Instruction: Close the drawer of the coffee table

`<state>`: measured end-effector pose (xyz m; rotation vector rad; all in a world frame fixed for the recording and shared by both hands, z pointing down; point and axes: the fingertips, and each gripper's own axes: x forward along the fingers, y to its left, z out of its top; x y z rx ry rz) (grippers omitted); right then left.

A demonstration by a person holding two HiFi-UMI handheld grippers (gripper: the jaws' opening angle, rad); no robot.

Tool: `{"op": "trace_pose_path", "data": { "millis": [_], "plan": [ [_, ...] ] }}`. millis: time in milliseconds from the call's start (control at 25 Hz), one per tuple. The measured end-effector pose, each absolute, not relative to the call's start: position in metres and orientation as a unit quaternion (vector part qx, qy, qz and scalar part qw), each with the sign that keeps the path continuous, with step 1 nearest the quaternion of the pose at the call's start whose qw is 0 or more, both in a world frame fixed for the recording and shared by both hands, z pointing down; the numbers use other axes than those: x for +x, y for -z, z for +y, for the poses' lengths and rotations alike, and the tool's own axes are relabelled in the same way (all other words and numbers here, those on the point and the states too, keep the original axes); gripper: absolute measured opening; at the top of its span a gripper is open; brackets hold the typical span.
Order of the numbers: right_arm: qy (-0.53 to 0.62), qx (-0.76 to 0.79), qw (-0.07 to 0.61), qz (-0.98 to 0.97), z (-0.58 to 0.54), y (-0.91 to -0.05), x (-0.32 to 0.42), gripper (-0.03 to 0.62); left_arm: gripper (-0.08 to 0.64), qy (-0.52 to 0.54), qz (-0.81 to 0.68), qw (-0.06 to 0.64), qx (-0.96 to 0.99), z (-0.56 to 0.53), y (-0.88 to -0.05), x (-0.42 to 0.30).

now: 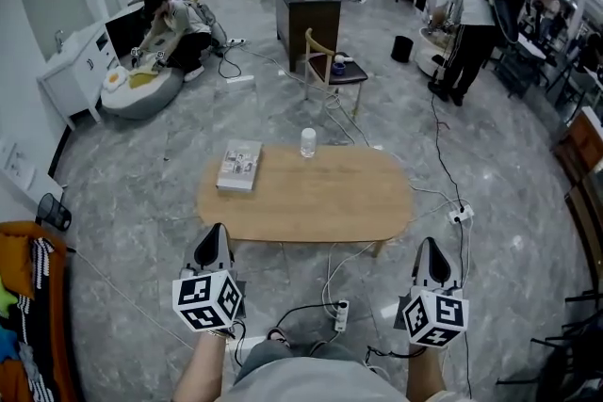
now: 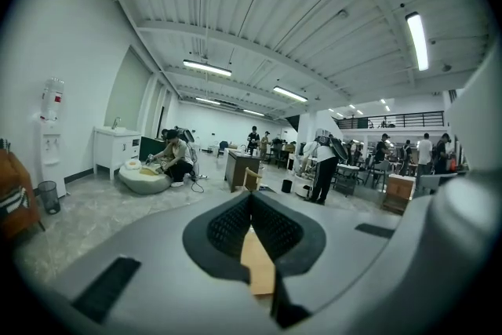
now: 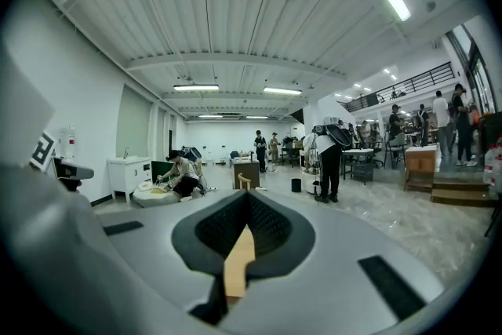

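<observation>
The oval wooden coffee table (image 1: 311, 202) stands in the middle of the head view, and no drawer shows on it from above. My left gripper (image 1: 214, 233) hovers just short of the table's near edge at its left end, jaws shut and empty. My right gripper (image 1: 431, 244) hangs off the near right end, also shut and empty. In the left gripper view the left gripper (image 2: 251, 197) has its pads pressed together, with a strip of the wooden table (image 2: 257, 267) showing below them. The right gripper view shows the right gripper (image 3: 248, 197) the same way, above the table (image 3: 238, 267).
A book (image 1: 239, 166) and a clear bottle (image 1: 308, 142) sit on the tabletop's far side. A power strip (image 1: 340, 315) and cables lie on the floor by my legs. Beyond the table are a chair (image 1: 330, 71), a dark cabinet (image 1: 306, 9) and several people.
</observation>
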<state>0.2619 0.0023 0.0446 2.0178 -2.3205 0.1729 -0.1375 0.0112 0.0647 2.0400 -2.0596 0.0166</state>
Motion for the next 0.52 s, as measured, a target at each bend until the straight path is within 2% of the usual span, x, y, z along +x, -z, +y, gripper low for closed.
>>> {"op": "trace_pose_path", "data": {
  "millis": [520],
  "plan": [
    [-0.056,0.650,0.014,-0.758,0.0027,-0.0337,0.2603,-0.002,-0.005,0.000,-0.703,0.127,0.700,0.0142,-0.0641,-0.1375]
  ]
}}
